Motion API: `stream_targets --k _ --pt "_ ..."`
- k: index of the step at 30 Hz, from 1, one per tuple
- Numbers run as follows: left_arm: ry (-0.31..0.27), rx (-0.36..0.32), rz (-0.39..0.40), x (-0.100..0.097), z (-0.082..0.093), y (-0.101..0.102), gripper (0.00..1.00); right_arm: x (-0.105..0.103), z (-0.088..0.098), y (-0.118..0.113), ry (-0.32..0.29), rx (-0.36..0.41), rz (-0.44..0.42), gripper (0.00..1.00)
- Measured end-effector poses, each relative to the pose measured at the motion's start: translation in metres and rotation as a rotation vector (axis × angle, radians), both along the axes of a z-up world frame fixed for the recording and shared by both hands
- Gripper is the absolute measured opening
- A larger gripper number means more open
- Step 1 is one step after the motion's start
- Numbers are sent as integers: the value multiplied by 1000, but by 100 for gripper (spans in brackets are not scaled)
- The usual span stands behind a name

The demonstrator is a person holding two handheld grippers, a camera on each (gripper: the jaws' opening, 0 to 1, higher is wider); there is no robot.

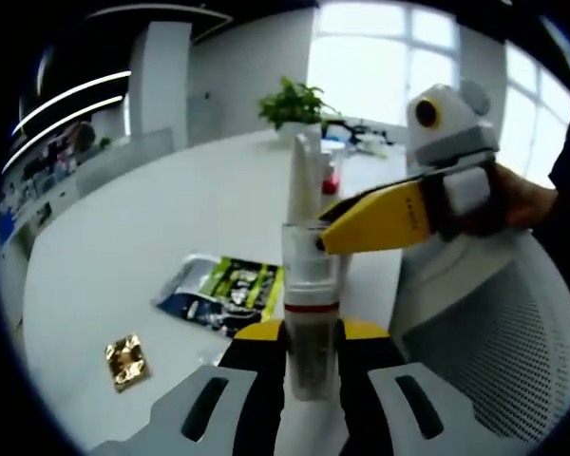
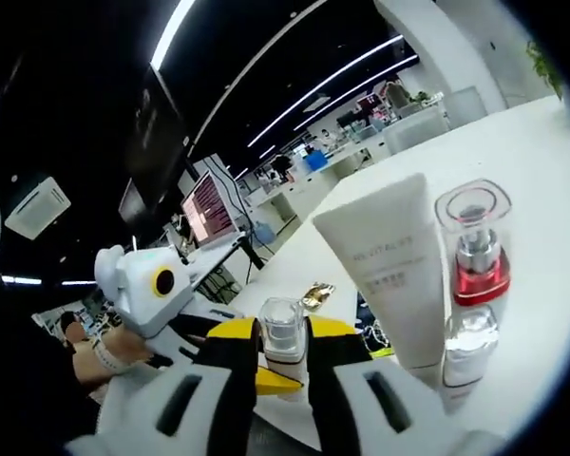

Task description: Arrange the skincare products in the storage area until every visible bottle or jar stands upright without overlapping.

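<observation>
white tube [image 2: 391,275], red-collared bottle [image 2: 477,271], possibly gold packet [image 1: 127,360]

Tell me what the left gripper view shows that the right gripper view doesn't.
Left gripper view's extras: a potted plant and a white mesh chair. Right gripper view's extras: a lit monitor and a clear look at the red pump bottle. Shared: the clear-capped bottle, which the left gripper holds by its body and the right gripper by its cap, plus the white tube and the gold sachet.
</observation>
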State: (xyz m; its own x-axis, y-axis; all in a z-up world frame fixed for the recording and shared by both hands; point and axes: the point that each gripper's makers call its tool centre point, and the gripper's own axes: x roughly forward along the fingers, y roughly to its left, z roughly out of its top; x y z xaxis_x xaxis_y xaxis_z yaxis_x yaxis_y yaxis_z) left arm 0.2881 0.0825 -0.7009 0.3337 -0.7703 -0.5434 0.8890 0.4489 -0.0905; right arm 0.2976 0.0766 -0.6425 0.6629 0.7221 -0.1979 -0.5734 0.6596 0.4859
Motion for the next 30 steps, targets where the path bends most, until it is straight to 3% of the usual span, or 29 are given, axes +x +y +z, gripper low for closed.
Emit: stream_targets --k 6,12,16,18,19,21,23,30 --pt "5 14 -4 0 -4 -1 16 -6 3 9 -72 -76 52 20" --pt "15 54 -14 -1 -13 -3 16 -12 0 18 -102 -132 96 20" --pt "11 85 -16 0 -18 -2 16 -12 -2 18 -107 -154 103 18" --pt "2 155 -40 -1 -28 4 16 -13 4 16 -114 -127 96 1" --pt "2 159 -37 -3 -29 2 16 -10 12 19 -109 -91 96 1" --pt "18 134 -57 -7 -28 -4 16 -9 4 17 -79 -156 87 1" --pt "22 145 -65 -9 -31 -5 17 -9 10 21 -104 -168 94 1" --pt "27 176 -74 -10 -38 -1 17 -11 2 20 -92 -196 103 4"
